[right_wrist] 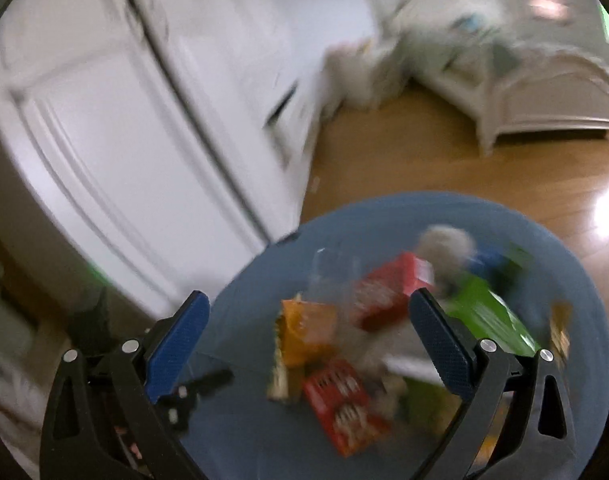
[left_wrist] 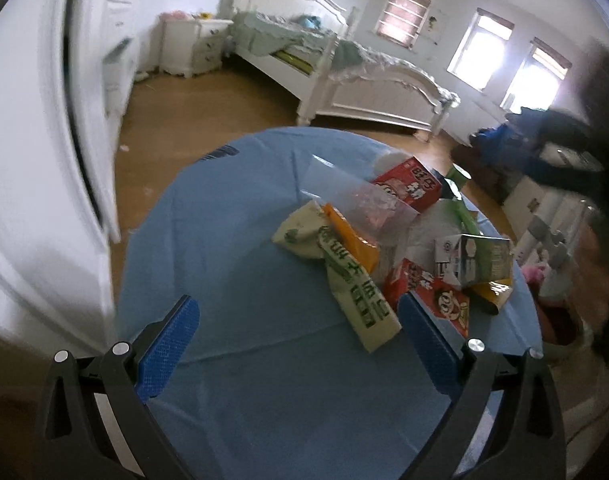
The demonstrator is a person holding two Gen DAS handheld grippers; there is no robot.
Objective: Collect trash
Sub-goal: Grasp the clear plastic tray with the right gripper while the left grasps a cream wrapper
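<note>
A pile of trash lies on a round table with a blue cloth (left_wrist: 224,248): a cream and green wrapper (left_wrist: 356,292), an orange packet (left_wrist: 352,240), red cartons (left_wrist: 412,188) (left_wrist: 436,300), a clear bag (left_wrist: 344,192) and a milk carton (left_wrist: 476,258). My left gripper (left_wrist: 298,312) is open and empty, just in front of the pile. My right gripper (right_wrist: 308,308) is open and empty above the same pile. Its view is blurred; the orange packet (right_wrist: 308,332) and a red carton (right_wrist: 344,404) show between its fingers.
A white wardrobe (left_wrist: 36,160) stands close on the left of the table. A white bed (left_wrist: 344,68) and a nightstand (left_wrist: 192,46) stand across the wooden floor (left_wrist: 208,108). Dark and blue items (left_wrist: 536,148) sit to the right of the table.
</note>
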